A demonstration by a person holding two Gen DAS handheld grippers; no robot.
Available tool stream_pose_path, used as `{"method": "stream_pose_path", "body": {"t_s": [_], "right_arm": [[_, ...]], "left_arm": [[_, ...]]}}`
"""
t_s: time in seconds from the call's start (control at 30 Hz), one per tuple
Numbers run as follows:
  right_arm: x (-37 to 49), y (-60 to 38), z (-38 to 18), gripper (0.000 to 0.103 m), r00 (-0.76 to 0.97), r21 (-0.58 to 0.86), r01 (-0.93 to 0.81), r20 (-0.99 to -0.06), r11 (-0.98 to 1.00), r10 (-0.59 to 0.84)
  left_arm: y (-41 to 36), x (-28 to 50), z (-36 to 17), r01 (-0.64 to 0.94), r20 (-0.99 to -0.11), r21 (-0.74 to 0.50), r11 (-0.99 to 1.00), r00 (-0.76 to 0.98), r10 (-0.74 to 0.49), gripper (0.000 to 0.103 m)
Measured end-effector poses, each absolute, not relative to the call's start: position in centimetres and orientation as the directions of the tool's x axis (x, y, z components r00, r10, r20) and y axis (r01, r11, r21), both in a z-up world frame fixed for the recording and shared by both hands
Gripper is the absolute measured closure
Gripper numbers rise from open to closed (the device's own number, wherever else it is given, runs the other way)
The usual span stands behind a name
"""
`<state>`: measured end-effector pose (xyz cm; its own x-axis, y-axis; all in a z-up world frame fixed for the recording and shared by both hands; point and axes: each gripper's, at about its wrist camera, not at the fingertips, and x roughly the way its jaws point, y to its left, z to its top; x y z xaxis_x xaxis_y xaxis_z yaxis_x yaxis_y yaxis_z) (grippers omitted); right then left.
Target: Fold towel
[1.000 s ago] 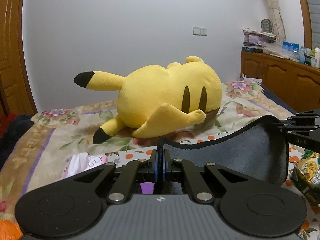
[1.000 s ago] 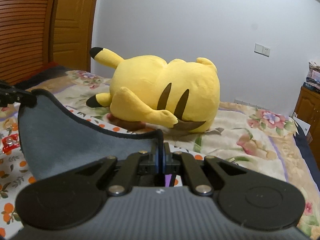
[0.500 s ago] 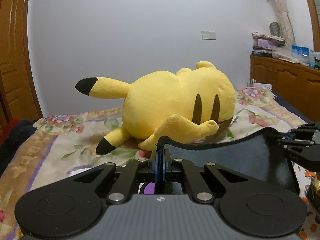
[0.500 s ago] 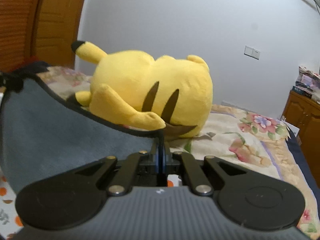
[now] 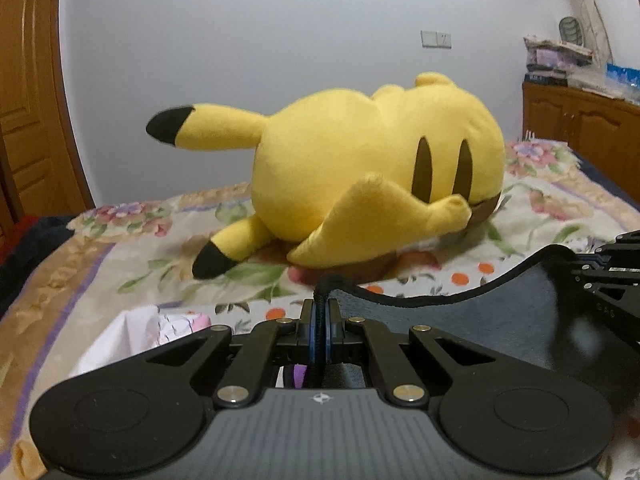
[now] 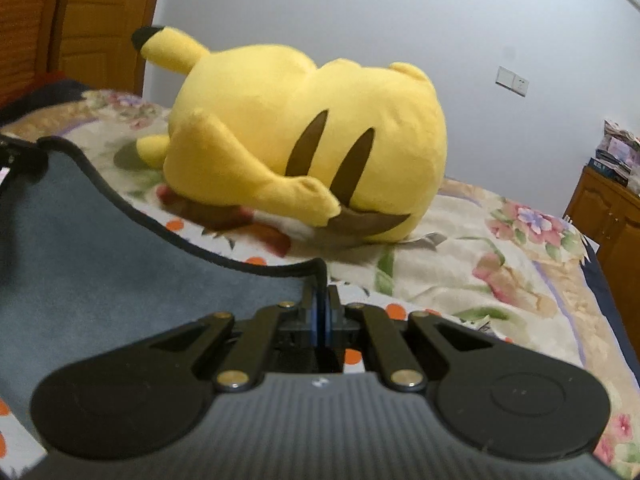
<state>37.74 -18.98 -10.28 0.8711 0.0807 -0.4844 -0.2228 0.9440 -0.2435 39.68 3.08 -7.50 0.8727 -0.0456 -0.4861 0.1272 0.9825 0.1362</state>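
Towel (image 5: pixel 500 320) lowered, edge sagging between grippers

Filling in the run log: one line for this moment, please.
left claw: shut on towel corner | right claw: shut on towel corner | towel: hanging between claws over bed | fold: unfinished

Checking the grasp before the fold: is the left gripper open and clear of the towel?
No, the left gripper is shut on the towel edge.
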Motion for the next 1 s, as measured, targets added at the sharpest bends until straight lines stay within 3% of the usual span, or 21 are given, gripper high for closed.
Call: {"method": "stream_pose_path", "body": {"t_s": [0.53, 0.6, 0.67, 0.9, 1.0], "right_arm": [[38.6, -19.0, -11.9, 0.095, 0.842, -0.220, -0.211, -0.535, 0.953, 0.063], [38.5, -18.9, -11.9, 0.083, 0.841, -0.219, -0.204, -0.538, 0.954, 0.056], [38.3, -19.0, -11.9, 0.058, 0.842, -0.217, -0.210, -0.535, 0.953, 0.064], [37.3, -19.1, -11.3, 0.051, 0.840, -0.198, -0.204, -0.539, 0.959, 0.067], [36.6, -19.1, -11.4, 0.041, 0.836, -0.192, -0.212, -0.543, 0.958, 0.077]], "left_arm": [[3.0, 40.8, -10.3, 0.116, -0.530, 0.150, 0.982, 0.848, -0.019, 0.096], [3.0, 40.8, -10.4, 0.118, -0.537, 0.153, 0.981, 0.843, -0.018, 0.083], [3.1, 40.8, -10.4, 0.117, -0.543, 0.157, 0.981, 0.840, -0.013, 0.070], [2.8, 40.0, -10.3, 0.134, -0.557, 0.151, 0.979, 0.830, -0.028, 0.043], [2.7, 39.3, -10.4, 0.146, -0.563, 0.125, 0.981, 0.825, -0.051, 0.033]]}}
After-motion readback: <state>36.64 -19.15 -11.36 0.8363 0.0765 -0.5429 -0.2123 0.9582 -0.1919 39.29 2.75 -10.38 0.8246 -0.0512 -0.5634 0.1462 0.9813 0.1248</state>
